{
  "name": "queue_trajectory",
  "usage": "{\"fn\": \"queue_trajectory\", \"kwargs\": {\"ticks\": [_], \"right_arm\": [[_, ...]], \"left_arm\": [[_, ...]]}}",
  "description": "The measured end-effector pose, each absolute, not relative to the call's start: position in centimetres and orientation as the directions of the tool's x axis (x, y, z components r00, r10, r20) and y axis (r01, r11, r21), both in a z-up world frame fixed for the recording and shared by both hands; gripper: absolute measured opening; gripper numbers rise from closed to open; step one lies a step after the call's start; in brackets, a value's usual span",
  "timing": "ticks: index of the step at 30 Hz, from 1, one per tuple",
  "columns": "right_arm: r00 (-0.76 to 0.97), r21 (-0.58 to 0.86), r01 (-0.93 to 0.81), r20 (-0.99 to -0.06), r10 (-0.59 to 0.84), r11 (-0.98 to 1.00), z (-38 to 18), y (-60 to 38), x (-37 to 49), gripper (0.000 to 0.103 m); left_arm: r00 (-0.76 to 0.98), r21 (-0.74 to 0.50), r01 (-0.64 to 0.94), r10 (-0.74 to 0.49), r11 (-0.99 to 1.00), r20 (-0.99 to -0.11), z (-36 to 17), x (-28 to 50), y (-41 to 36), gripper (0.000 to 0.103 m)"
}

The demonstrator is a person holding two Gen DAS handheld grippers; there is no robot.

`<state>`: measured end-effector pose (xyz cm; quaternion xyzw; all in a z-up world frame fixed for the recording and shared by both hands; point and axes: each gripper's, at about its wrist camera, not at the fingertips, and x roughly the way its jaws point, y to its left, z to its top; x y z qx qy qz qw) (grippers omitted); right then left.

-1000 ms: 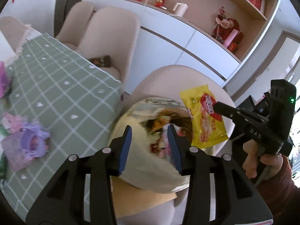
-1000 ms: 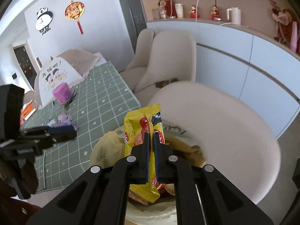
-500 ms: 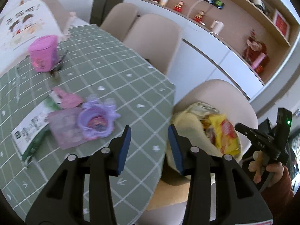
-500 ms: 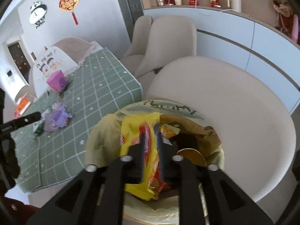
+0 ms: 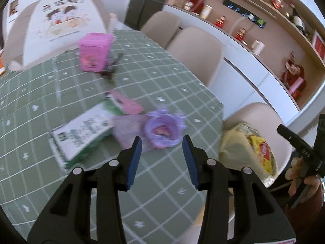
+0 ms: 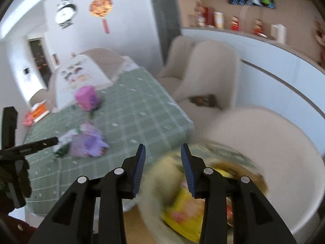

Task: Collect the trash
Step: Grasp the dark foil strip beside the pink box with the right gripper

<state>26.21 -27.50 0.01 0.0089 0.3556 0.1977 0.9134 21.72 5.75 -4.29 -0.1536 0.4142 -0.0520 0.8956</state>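
Note:
My left gripper (image 5: 161, 144) is open and empty, just in front of a purple frilled cup wrapper (image 5: 163, 129) on the green checked tablecloth (image 5: 162, 77). A white and green packet (image 5: 81, 130) and a pink wrapper (image 5: 127, 102) lie beside it. The trash bag (image 5: 243, 148) sits on a beige chair at the right, with the yellow snack packet (image 5: 261, 152) inside. My right gripper (image 6: 162, 152) is open and empty above the bag's (image 6: 162, 183) left rim; the yellow packet (image 6: 182, 211) lies below it.
A pink box (image 5: 94, 51) stands further back on the table, with a white printed bag (image 5: 61, 22) behind it. Beige chairs (image 5: 195, 50) line the table's far side. A white counter with ornaments (image 5: 243, 57) runs along the wall.
My right gripper opened and let the yellow packet drop into the bag, then swung left. My left gripper swung from the bag to the table, over the purple wrapper.

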Motion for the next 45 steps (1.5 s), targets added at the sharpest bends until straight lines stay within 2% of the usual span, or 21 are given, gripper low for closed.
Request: {"fn": "queue_trajectory", "kwargs": {"ticks": [4,7,10,13,21,26,32,39,42,44,45], "right_arm": [[0.646,0.162,-0.448,-0.621,0.444,0.879,0.1,-23.3,27.2,0.035],[0.599,0.188,-0.5,-0.63,0.494,0.846,-0.7,-20.2,28.5,0.035],[0.566,0.195,-0.521,-0.649,0.508,0.831,-1.8,-17.4,29.9,0.043],[0.521,0.219,-0.556,-0.66,0.542,0.802,-2.6,-14.8,31.4,0.043],[0.417,0.141,-0.729,-0.686,0.597,0.67,-3.2,-5.5,37.7,0.043],[0.325,0.11,-0.816,-0.725,0.607,0.567,-4.8,0.8,43.9,0.043],[0.235,0.144,-0.841,-0.771,0.592,0.522,-8.8,6.5,49.7,0.043],[0.163,0.18,-0.855,-0.797,0.581,0.487,-11.8,10.0,51.5,0.043],[0.163,0.164,-0.858,-0.81,0.563,0.486,-12.4,10.6,51.4,0.038],[0.168,0.177,-0.845,-0.808,0.565,0.504,-12.1,10.1,51.5,0.028],[0.175,0.186,-0.834,-0.804,0.568,0.519,-11.7,9.5,51.4,0.027]], "left_arm": [[0.668,-0.308,-0.104,-0.163,0.946,-0.726,-4.9,20.7,9.4,0.041],[0.674,-0.277,-0.126,-0.122,0.953,-0.728,-5.3,20.2,11.6,0.045],[0.667,-0.247,-0.139,-0.093,0.959,-0.739,-5.8,20.1,13.5,0.045],[0.651,-0.242,-0.153,-0.086,0.958,-0.754,-6.4,20.5,15.2,0.045],[0.652,-0.282,-0.169,-0.108,0.944,-0.75,-6.9,22.9,19.6,0.045],[0.661,-0.294,-0.126,-0.141,0.948,-0.737,-7.1,25.4,20.8,0.045],[0.649,-0.305,-0.086,-0.179,0.948,-0.739,-7.9,27.4,21.6,0.045],[0.629,-0.322,-0.095,-0.194,0.942,-0.753,-9.1,28.5,23.0,0.045],[0.619,-0.33,-0.097,-0.202,0.939,-0.758,-9.6,28.8,23.0,0.045],[0.614,-0.332,-0.083,-0.214,0.94,-0.76,-9.6,29.0,22.6,0.045],[0.611,-0.33,-0.068,-0.222,0.941,-0.76,-9.6,29.1,22.2,0.045]]}}
